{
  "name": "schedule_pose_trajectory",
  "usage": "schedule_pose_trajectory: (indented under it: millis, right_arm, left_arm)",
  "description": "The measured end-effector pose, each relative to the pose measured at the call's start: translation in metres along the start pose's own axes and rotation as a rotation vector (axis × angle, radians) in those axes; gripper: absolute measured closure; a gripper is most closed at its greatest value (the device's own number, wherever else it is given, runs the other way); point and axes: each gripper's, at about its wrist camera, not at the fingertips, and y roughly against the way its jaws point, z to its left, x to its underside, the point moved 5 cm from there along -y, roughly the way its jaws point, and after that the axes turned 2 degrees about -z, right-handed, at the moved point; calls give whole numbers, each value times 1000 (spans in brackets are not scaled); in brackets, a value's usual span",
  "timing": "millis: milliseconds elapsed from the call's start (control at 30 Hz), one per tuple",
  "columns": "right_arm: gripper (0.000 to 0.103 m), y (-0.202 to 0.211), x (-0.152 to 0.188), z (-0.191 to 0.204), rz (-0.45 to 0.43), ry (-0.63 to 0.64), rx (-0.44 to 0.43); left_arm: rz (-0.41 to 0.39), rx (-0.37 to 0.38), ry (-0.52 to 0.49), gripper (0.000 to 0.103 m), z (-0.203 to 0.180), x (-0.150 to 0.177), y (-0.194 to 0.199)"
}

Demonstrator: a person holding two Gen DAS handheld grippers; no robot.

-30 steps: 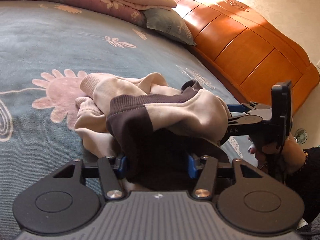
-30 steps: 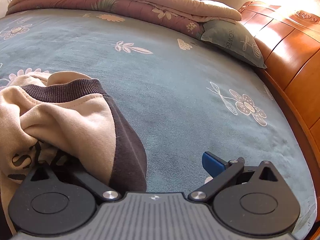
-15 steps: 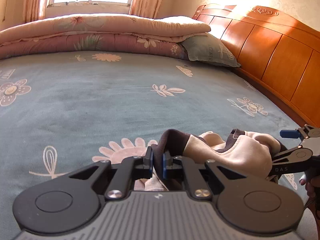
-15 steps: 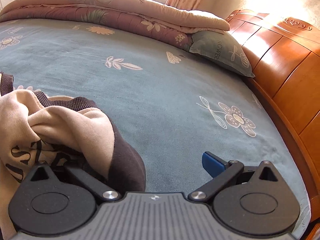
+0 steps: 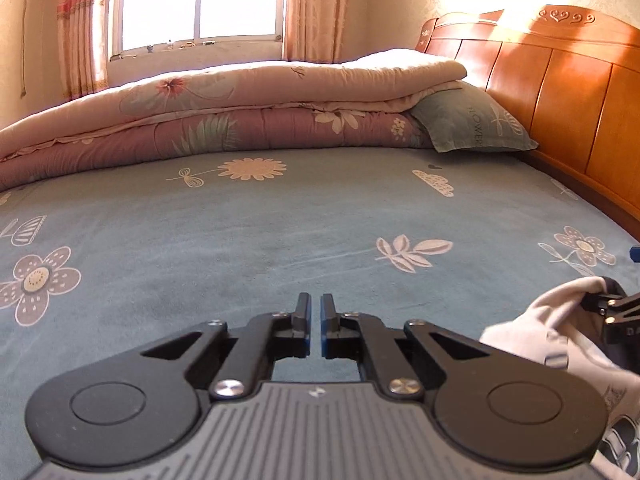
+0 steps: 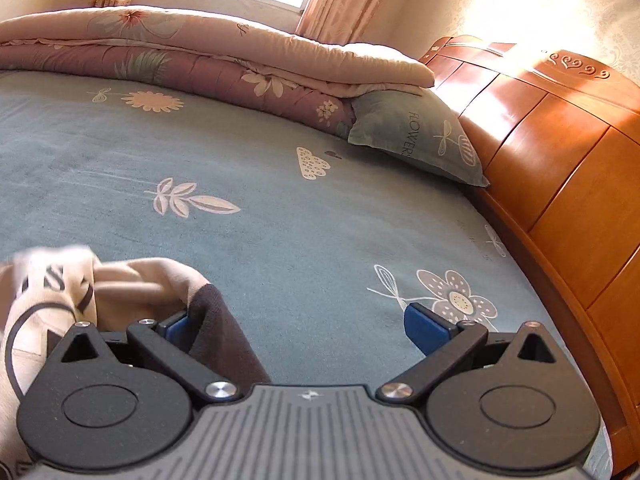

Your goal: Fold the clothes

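Note:
A cream sweatshirt with a dark brown hem and black lettering lies bunched on the teal bedsheet. It is draped over the left finger of my right gripper, whose jaws stand wide open with bare sheet between them. In the left wrist view the sweatshirt shows at the lower right, with the right gripper at the frame edge. My left gripper hovers over the sheet to the left of the sweatshirt. Its pads are together, and no cloth shows between them.
Folded floral quilts are stacked along the far side of the bed, with a green pillow at their right end. A wooden headboard runs down the right side. A curtained window is behind the quilts.
The left gripper went from open around the sweatshirt to shut on its dark hem, then rose and swung away; no cloth shows in it now. The right gripper shifted, cloth still over its left finger.

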Motion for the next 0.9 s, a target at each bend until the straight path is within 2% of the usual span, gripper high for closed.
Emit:
schedule_pose_trajectory:
  millis: [133, 200, 300, 467, 567, 733, 900]
  right_arm:
    - [0, -16, -7, 10, 26, -14, -73]
    - [0, -16, -6, 13, 37, -34, -114]
    - [0, -7, -1, 14, 51, -48, -178]
    - [0, 36, 12, 2, 45, -45, -253]
    - [0, 67, 23, -8, 28, -26, -267]
    - [0, 104, 52, -19, 59, -58, -289]
    - [0, 133, 80, -14, 80, -97, -379]
  left_arm:
    - [93, 75, 30, 98, 3, 3, -27]
    - [124, 115, 3, 98, -6, 14, -23]
    - [168, 147, -34, 92, -18, 33, -7]
    - [219, 225, 6, 63, -30, 48, 45]
    - [246, 296, 69, 51, -37, 53, 80]
    - [375, 351, 220, 49, -48, 79, 114]
    - [409, 340, 281, 48, -59, 101, 137]
